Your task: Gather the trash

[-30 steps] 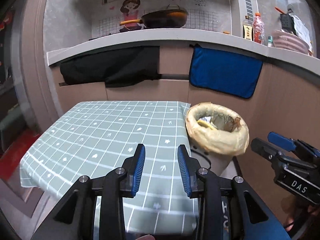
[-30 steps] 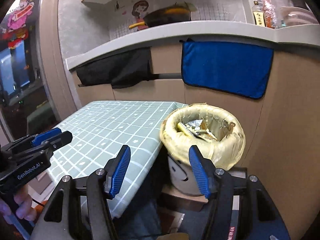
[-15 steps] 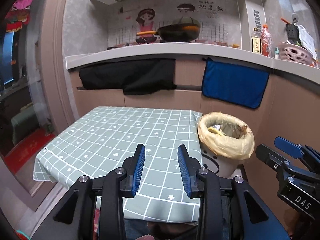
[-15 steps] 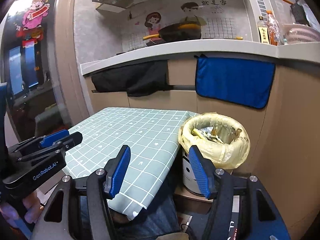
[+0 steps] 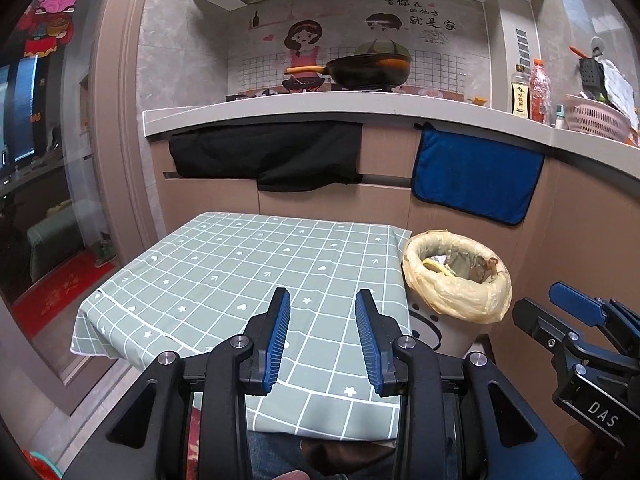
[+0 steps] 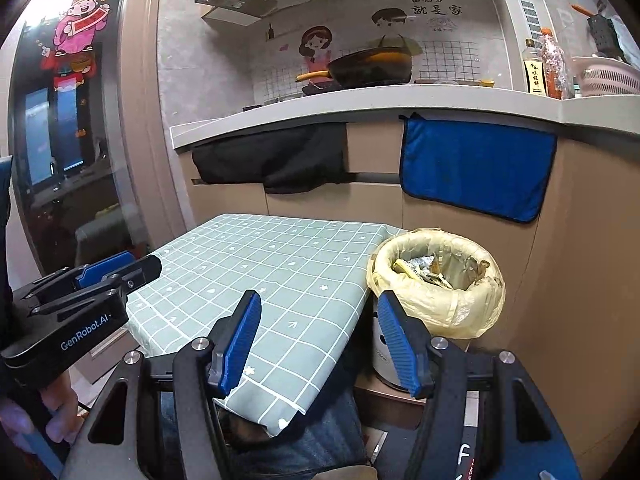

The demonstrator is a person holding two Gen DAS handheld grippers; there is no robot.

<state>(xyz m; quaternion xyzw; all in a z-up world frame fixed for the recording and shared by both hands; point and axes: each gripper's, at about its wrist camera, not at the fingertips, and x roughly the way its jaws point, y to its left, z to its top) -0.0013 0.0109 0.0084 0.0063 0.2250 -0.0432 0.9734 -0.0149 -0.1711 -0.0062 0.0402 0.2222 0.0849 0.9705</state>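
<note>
A trash bin (image 5: 460, 292) lined with a yellowish bag stands right of the table, with wrappers and scraps (image 5: 440, 266) inside; it also shows in the right wrist view (image 6: 440, 288). My left gripper (image 5: 322, 336) is open and empty, held back over the near edge of the green checked tablecloth (image 5: 256, 276). My right gripper (image 6: 322, 338) is open and empty, held back between the table corner and the bin. Each gripper shows in the other's view: the right one (image 5: 580, 332) at the right edge, the left one (image 6: 88, 284) at the left edge.
The table (image 6: 272, 264) carries only its cloth. Behind it is a kitchen counter (image 5: 360, 104) with a black wok (image 5: 368, 68), bottles (image 5: 528, 92) and a pink basket (image 5: 596, 120). A black cloth (image 5: 268, 156) and a blue towel (image 5: 476, 176) hang on the cabinet front.
Both grippers have drawn back and risen from the table and bin, so both look smaller and farther. Both stay open and empty.
</note>
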